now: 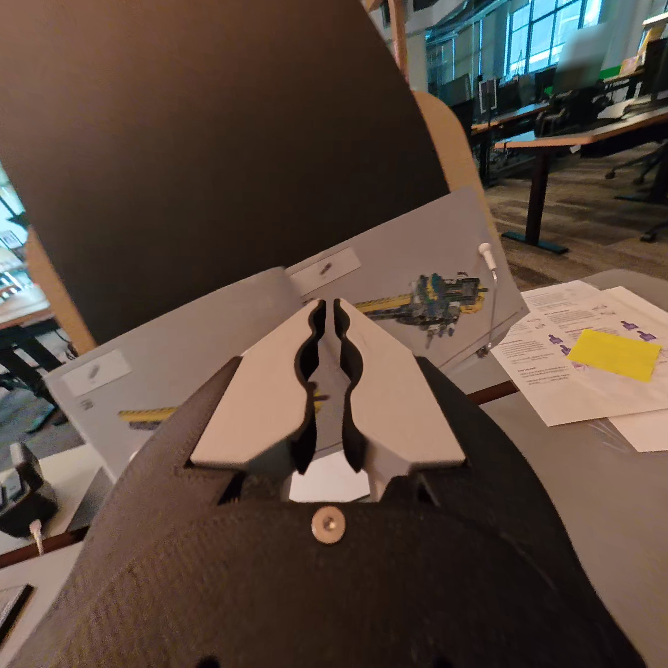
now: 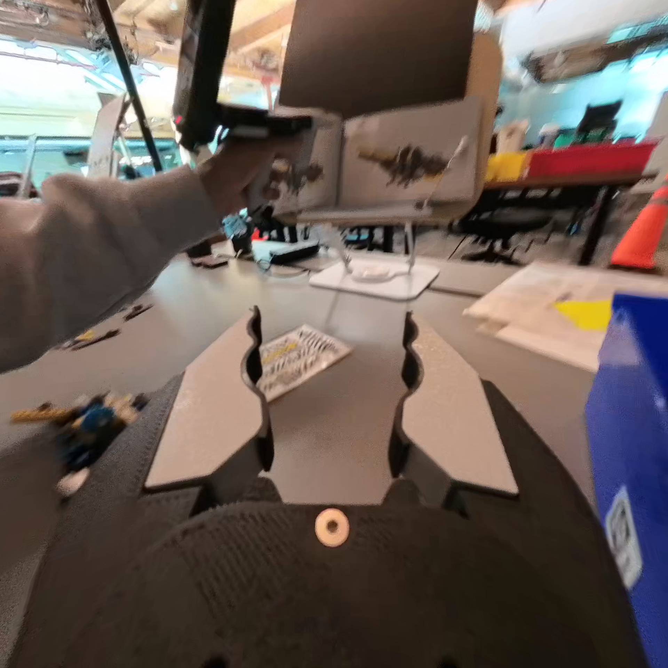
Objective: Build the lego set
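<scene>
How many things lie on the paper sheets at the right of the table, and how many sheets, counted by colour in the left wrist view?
White paper sheets: 2
Yellow sticky note: 1
Total: 3

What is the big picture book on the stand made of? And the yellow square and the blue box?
The instruction booklet looks like smooth, slightly glossy paper: thin pages curve at the fold. The yellow square seems matte paper, lying flat on white sheets. The blue box is probably printed cardboard, with straight edges, though it is blurred.
</scene>
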The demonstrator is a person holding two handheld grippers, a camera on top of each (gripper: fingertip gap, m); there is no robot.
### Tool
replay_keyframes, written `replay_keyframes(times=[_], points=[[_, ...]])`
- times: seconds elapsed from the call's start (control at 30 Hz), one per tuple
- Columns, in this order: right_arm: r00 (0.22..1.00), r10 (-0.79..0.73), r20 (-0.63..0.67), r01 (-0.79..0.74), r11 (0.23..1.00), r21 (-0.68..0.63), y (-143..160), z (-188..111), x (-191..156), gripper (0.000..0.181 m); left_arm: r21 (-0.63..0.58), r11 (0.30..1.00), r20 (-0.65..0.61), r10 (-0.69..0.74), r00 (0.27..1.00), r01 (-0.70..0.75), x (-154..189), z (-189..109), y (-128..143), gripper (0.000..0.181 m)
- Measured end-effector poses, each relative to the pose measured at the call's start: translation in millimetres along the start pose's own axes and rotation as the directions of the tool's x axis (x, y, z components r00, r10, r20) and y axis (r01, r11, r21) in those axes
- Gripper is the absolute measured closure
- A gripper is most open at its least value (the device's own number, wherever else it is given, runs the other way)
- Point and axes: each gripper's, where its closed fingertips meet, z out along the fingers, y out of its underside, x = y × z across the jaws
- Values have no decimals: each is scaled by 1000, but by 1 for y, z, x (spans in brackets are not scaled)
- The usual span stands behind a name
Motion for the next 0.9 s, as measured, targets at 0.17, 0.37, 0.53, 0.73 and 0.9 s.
replay_keyframes(times=[0.17, 0.37, 0.53, 0.73, 0.9], points=[[957, -287, -43, 289, 954, 81, -62, 97, -3, 93, -29, 991, 4, -133, 991, 133, -49, -9, 18, 180], [862, -486, -143, 495, 868, 41, -115, 248, 41, 86, -85, 979, -13, -188, 982, 187, -66, 8, 43, 180], [903, -383, -193, 371, 924, -96, -107, 318, 104, 81, -75, 970, -30, -233, 972, 230, -67, 15, 47, 180], [905, -386, -180, 372, 922, -104, -90, 341, 123, 79, -55, 944, -83, -329, 941, 325, -68, 18, 48, 180], [922, -343, -183, 333, 939, -81, -86, 340, 119, 86, -38, 935, -86, -355, 931, 353, -68, 21, 48, 180]])
